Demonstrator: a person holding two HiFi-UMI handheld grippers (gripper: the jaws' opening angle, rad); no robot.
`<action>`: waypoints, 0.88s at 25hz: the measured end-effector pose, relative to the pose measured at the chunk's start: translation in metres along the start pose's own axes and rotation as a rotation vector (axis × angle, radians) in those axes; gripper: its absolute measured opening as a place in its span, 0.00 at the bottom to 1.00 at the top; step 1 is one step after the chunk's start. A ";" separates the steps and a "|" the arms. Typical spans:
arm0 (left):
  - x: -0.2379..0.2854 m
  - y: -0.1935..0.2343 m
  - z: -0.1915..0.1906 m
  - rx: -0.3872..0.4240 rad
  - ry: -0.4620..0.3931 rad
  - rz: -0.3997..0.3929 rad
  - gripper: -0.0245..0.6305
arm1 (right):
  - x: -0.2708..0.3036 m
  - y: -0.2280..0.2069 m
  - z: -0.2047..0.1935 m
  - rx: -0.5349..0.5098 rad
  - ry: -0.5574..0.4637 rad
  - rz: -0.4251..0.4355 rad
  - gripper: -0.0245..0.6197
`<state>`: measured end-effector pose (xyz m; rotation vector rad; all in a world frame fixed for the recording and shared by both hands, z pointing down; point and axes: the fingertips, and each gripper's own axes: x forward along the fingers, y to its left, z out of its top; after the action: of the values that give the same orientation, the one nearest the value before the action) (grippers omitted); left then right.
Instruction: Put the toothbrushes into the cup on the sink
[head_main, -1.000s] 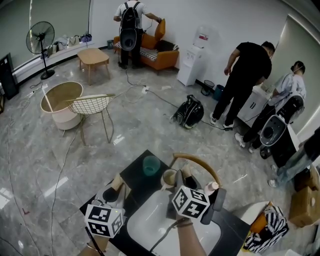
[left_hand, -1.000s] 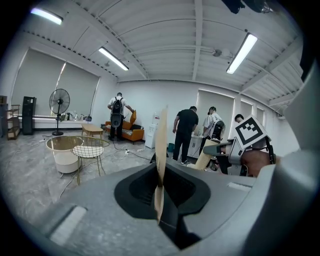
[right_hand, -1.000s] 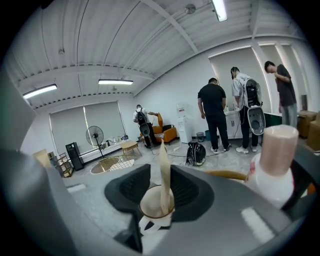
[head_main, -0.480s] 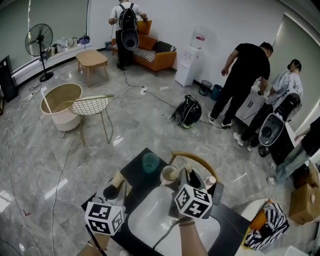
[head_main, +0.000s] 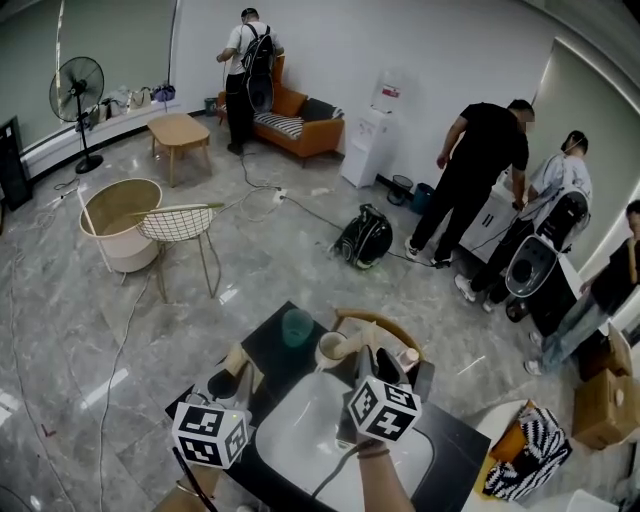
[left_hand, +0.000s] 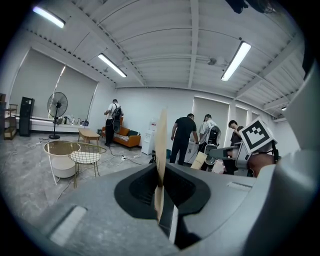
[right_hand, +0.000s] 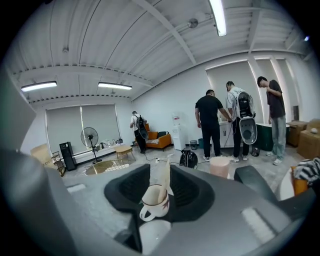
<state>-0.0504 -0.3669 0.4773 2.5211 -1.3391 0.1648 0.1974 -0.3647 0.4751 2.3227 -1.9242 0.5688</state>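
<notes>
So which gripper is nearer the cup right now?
Right. The right gripper sits close beside the cup, jaws facing it; the left gripper is farther off to the cup's left, holding a toothbrush.

Counting two handheld marker-cube grippers: one left gripper (head_main: 232, 380), one right gripper (head_main: 371, 363). Tallying two pale wooden toothbrushes: one (left_hand: 161, 145) in the left gripper, one (right_hand: 163, 181) leaning in the single cream mug (right_hand: 151, 204). Also counting, on the one black table (head_main: 268, 345), one teal translucent cup (head_main: 296, 327), one pink-capped bottle (head_main: 407, 357) and one white sink basin (head_main: 300, 440). Farther off, numbering four people, one standing fan (head_main: 78, 82), one orange sofa (head_main: 300, 110), one low wooden coffee table (head_main: 178, 128), one white water dispenser (head_main: 365, 140), one black backpack (head_main: 362, 238) and one wire chair (head_main: 178, 212).
</notes>
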 end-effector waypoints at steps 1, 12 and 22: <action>-0.002 -0.001 0.001 0.000 -0.004 -0.002 0.09 | -0.004 0.002 -0.001 -0.006 0.003 0.003 0.24; -0.026 -0.012 0.019 0.027 -0.033 -0.028 0.09 | -0.049 0.021 -0.003 -0.029 0.007 0.013 0.22; -0.040 -0.029 0.030 0.044 -0.044 -0.053 0.10 | -0.096 0.030 -0.005 -0.057 -0.007 0.012 0.09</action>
<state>-0.0500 -0.3292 0.4339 2.6086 -1.2965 0.1300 0.1534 -0.2795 0.4430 2.2842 -1.9318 0.5009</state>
